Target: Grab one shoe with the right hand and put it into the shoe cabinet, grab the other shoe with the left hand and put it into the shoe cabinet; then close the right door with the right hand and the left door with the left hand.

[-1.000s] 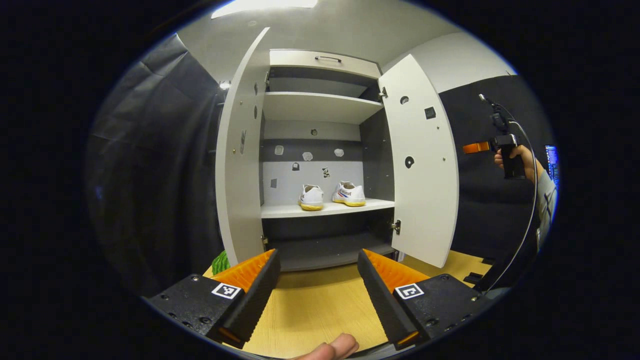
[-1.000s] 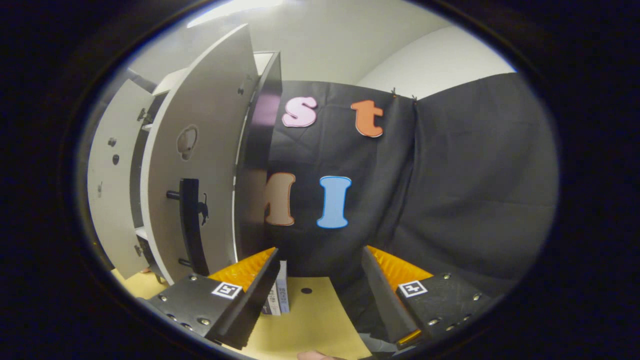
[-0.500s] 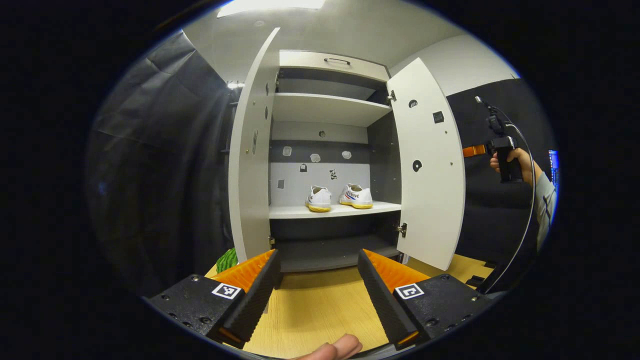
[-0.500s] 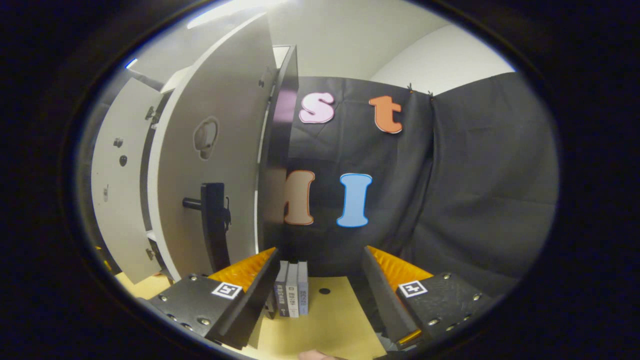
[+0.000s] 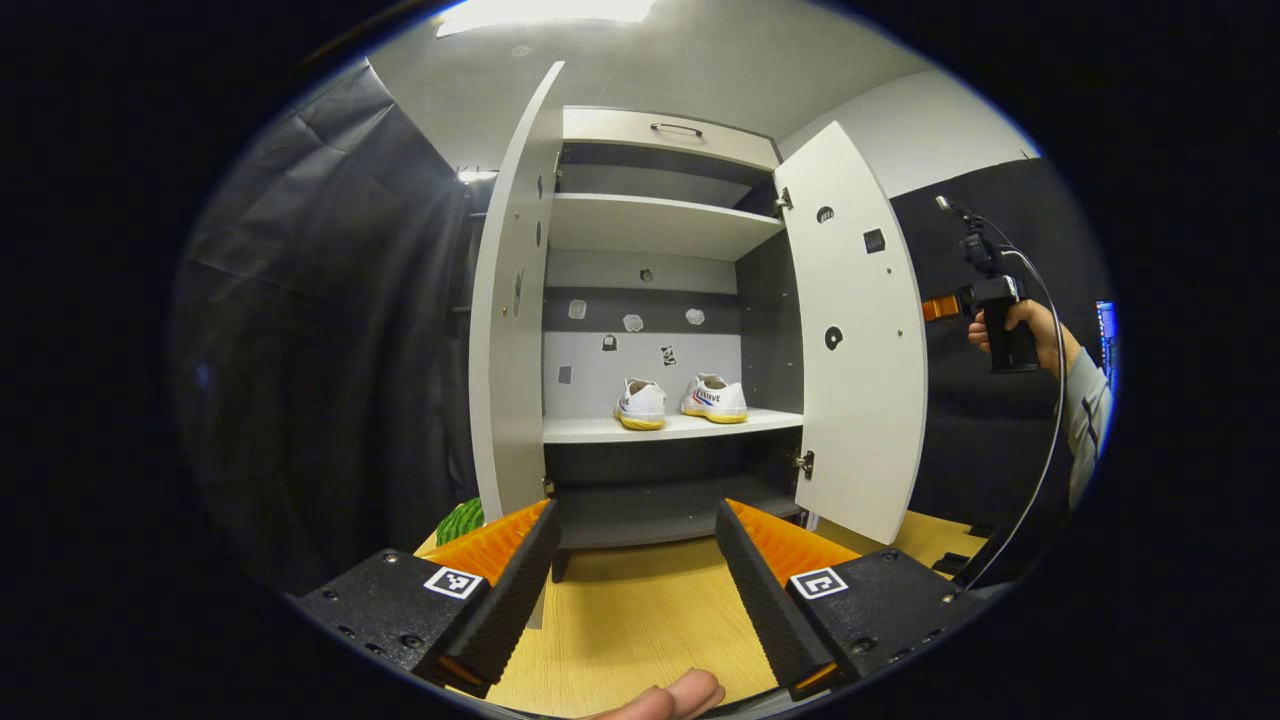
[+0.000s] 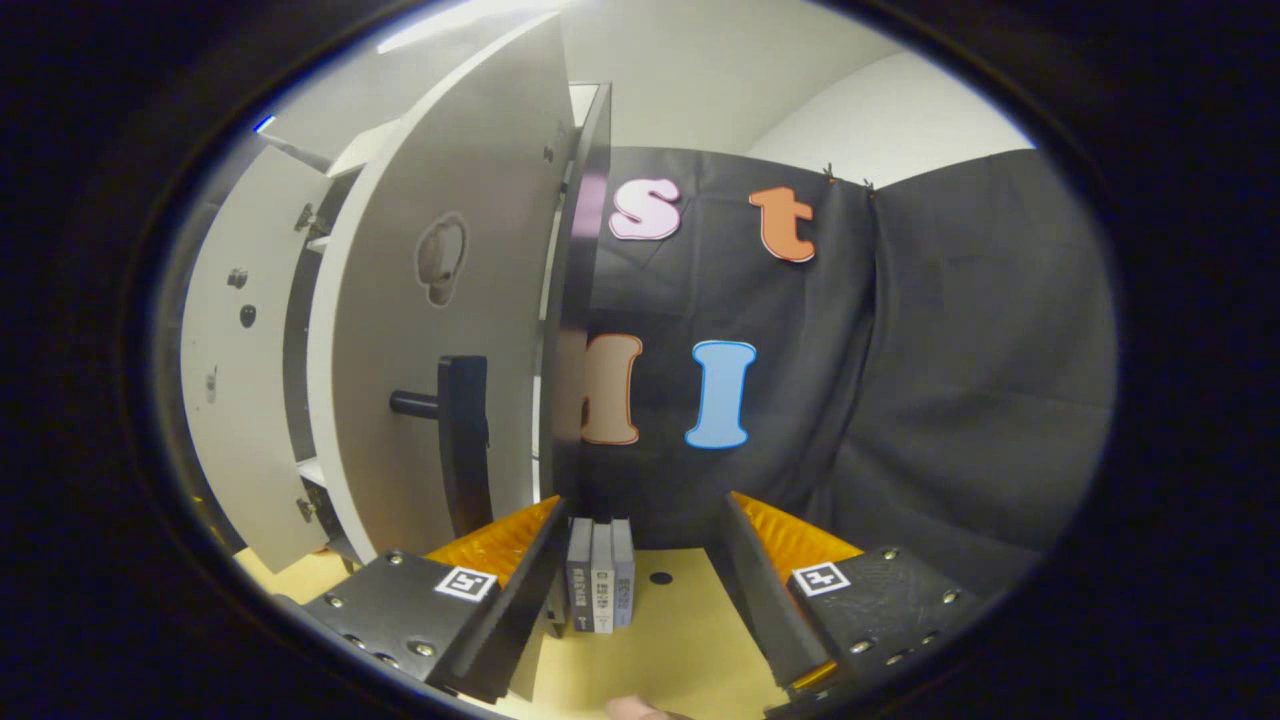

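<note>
Since a second ago the right gripper (image 6: 635, 590) has crept closer to the right door (image 6: 450, 300), jaws wide, holding nothing; left gripper (image 5: 635, 580) likewise gaping and idle; both shoes (image 5: 680, 400) sit shelved in the cabinet (image 5: 660, 225); probably best pushing near the handle (image 6: 462, 440), away from the hinge.

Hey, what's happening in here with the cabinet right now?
A person holds a gripper in each hand at the shoe cabinet. Both shoes already sit on a shelf inside, and both doors are open. The right gripper, jaws open, is outside the right door, near its handle. The left gripper, also open, faces the cabinet front.
</note>
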The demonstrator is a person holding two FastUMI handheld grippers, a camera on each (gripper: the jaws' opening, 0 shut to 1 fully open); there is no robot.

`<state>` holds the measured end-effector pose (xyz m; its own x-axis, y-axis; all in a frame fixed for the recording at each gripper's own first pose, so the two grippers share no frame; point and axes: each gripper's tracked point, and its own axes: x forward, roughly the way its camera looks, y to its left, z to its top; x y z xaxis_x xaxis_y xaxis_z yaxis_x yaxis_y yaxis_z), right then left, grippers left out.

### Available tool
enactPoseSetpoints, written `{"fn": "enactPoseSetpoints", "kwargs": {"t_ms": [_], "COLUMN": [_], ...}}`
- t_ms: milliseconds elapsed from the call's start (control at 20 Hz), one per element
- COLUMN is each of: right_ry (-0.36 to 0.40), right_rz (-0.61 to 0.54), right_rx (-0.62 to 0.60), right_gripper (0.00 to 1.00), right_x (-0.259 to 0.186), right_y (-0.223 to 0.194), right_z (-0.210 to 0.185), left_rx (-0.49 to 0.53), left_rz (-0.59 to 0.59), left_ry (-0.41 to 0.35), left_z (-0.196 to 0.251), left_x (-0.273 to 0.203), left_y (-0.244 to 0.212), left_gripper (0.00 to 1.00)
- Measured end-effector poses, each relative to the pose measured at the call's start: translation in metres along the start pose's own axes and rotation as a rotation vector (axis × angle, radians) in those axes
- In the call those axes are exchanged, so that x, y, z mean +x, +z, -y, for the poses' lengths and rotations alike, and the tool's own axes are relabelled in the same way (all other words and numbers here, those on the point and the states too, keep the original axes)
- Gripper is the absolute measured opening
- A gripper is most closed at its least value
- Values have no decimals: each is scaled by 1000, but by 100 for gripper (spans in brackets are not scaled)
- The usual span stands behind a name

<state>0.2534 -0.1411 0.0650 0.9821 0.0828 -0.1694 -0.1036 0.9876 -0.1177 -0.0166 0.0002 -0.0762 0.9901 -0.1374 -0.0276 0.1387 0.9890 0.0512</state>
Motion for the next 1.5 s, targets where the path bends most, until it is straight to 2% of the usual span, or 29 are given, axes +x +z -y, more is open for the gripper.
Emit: {"fn": "enactPoseSetpoints", "kwargs": {"t_ms": [300,500,550,600,650,700,800,850,900,1050,1100,1150,1200,1350,1400,1500], "right_ry": [30,51,54,55,54,53,50,52,61,107,129,154,166,109,99,118], "right_rz": [8,14,16,15,14,16,17,14,12,7,1,-10,-16,7,26,38], "right_rx": [-23,-2,6,16,26,34,48,57,64,63,67,65,68,59,59,85], "right_gripper": [92,92,92,92,92,92,92,92,92,92,95,93,93,94,92,96], "right_x": [-7,-7,-7,-6,-6,-5,-1,2,3,13,17,20,23,25,23,13], "right_y": [5,5,5,4,4,5,5,5,5,4,1,-2,-6,-4,-3,-2], "right_z": [-39,-73,-79,-85,-90,-95,-106,-113,-121,-157,-174,-191,-205,-212,-210,-212], "left_rx": [-7,-21,-20,-25,-37,-54,-85,-92,-86,-71,-65,-61,-59,-64,-55,-27], "left_rz": [4,19,18,17,22,24,33,41,48,94,106,112,113,94,87,90], "left_ry": [29,98,110,119,126,132,140,153,168,208,216,225,232,232,236,259], "left_z": [-5,-27,-32,-40,-45,-50,-62,-70,-79,-100,-105,-111,-116,-125,-130,-142], "left_x": [-6,2,3,4,8,11,13,13,13,9,8,8,6,2,-3,-5], "left_y": [2,11,14,20,24,28,37,41,47,65,70,72,74,74,74,77], "left_gripper": [96,96,93,96,93,96,96,93,96,96,96,92,96,96,96,96]}}
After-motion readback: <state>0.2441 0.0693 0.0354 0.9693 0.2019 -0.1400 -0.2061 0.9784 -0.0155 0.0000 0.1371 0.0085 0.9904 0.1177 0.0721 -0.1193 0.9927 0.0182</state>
